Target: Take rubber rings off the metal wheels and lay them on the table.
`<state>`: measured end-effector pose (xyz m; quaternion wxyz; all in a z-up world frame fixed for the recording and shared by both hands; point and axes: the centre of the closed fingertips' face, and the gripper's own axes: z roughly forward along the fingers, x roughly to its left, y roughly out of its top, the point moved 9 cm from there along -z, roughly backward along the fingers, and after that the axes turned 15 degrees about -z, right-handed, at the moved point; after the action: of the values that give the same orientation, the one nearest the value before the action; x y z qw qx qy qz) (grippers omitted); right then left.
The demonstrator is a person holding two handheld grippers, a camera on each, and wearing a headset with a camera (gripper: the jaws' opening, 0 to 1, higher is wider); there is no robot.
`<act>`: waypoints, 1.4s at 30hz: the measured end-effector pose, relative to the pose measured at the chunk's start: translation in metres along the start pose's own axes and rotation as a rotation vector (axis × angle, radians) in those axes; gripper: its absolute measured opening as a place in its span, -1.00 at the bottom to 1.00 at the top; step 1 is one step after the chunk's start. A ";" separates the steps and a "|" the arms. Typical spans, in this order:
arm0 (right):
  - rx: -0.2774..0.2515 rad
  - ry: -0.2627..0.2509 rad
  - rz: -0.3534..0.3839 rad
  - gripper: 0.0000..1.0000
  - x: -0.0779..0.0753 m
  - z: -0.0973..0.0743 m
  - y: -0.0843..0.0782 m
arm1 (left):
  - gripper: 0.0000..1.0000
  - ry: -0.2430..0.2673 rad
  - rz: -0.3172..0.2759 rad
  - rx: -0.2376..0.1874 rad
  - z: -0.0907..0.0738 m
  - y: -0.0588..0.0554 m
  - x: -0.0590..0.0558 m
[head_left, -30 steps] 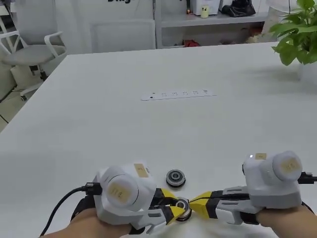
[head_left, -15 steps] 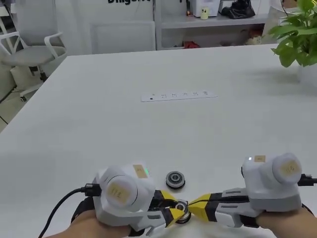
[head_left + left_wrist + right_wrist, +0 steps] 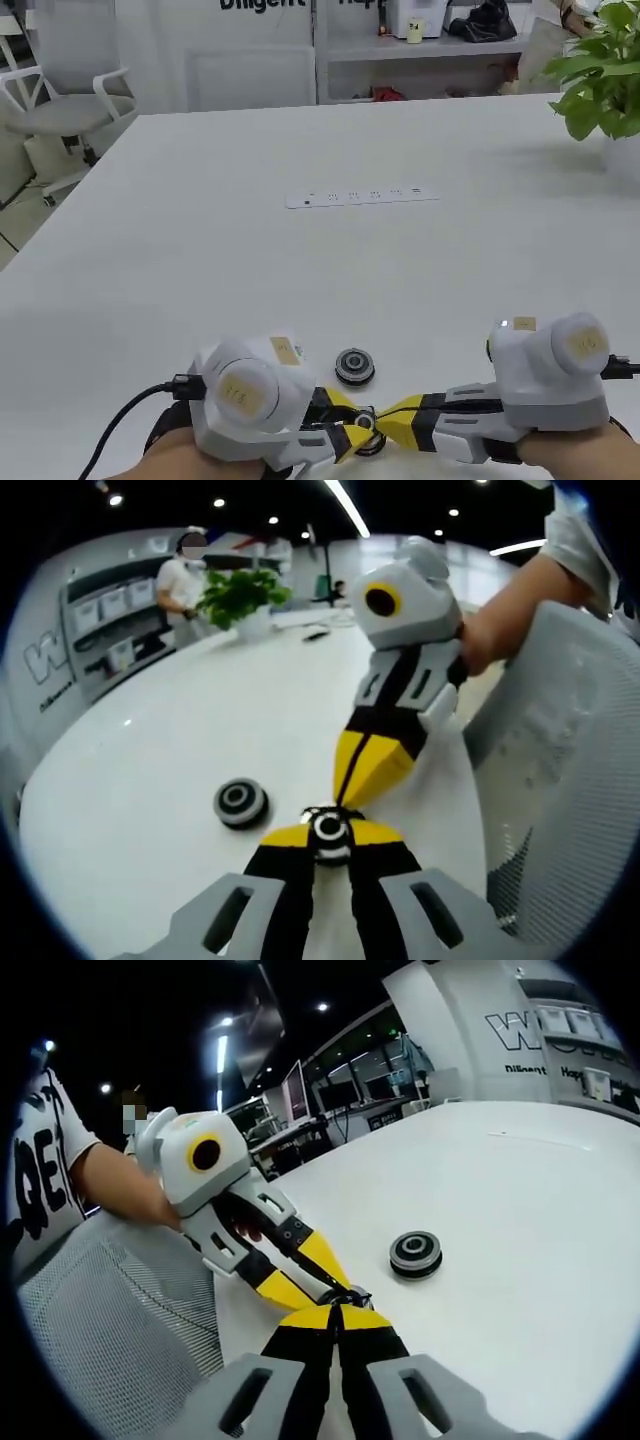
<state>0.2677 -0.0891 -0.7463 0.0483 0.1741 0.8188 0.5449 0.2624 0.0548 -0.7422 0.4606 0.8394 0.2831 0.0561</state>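
Observation:
A small metal wheel [image 3: 362, 424] with a black rubber ring is held just above the table's near edge, and my left gripper [image 3: 350, 430] is shut on it. In the left gripper view the wheel [image 3: 328, 826] sits between the yellow-tipped jaws of my left gripper [image 3: 328, 836]. From the right, my right gripper [image 3: 378, 416] meets it tip to tip. My right gripper [image 3: 340, 1310] looks shut on the rubber ring [image 3: 351, 1297] at the wheel's edge. A second wheel [image 3: 354, 366] with its ring on lies flat on the table just beyond [image 3: 241, 802] [image 3: 415, 1253].
A white power strip [image 3: 360, 195] lies across the middle of the white table [image 3: 200, 250]. A potted plant [image 3: 600, 70] stands at the far right corner. An office chair [image 3: 60, 100] and shelves are past the table. A person [image 3: 185, 590] stands by the shelves.
My right gripper has moved left, and its tips have come onto the wheel held by my left gripper. The wheel on the table has not moved.

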 end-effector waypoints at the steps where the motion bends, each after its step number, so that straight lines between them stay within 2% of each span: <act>1: -0.012 0.011 -0.006 -1.00 0.001 0.000 0.003 | -0.75 0.001 -0.001 -0.001 0.000 0.000 0.000; 2: -0.027 0.037 -0.005 -1.00 0.004 0.001 0.005 | -0.75 0.003 -0.001 -0.002 0.000 0.000 0.000; 4: -0.009 0.022 -0.039 -1.00 0.004 0.002 0.006 | -0.75 0.004 0.000 -0.003 0.000 0.000 0.000; 9: -0.010 -0.006 -0.024 -1.00 -0.001 -0.002 0.000 | -0.75 0.004 0.002 -0.006 0.000 0.000 -0.001; 19: -0.012 -0.025 -0.033 -1.00 -0.003 -0.003 0.000 | -0.67 -0.003 0.033 -0.010 -0.002 0.003 -0.001; 26: -0.026 -0.038 -0.046 -1.00 -0.005 -0.005 0.002 | -0.58 -0.003 -0.012 -0.043 -0.010 0.008 0.002; 33: -0.029 -0.031 -0.056 -1.00 -0.004 -0.006 0.006 | -0.47 -0.007 -0.055 -0.071 -0.023 0.013 0.002; 42: -0.033 -0.007 -0.071 -1.00 -0.003 -0.006 0.014 | -0.28 -0.021 -0.060 -0.091 -0.047 0.016 0.002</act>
<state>0.2720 -0.0906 -0.7312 0.0733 0.1461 0.8151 0.5558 0.2538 0.0839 -0.7023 0.5027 0.8093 0.3003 0.0465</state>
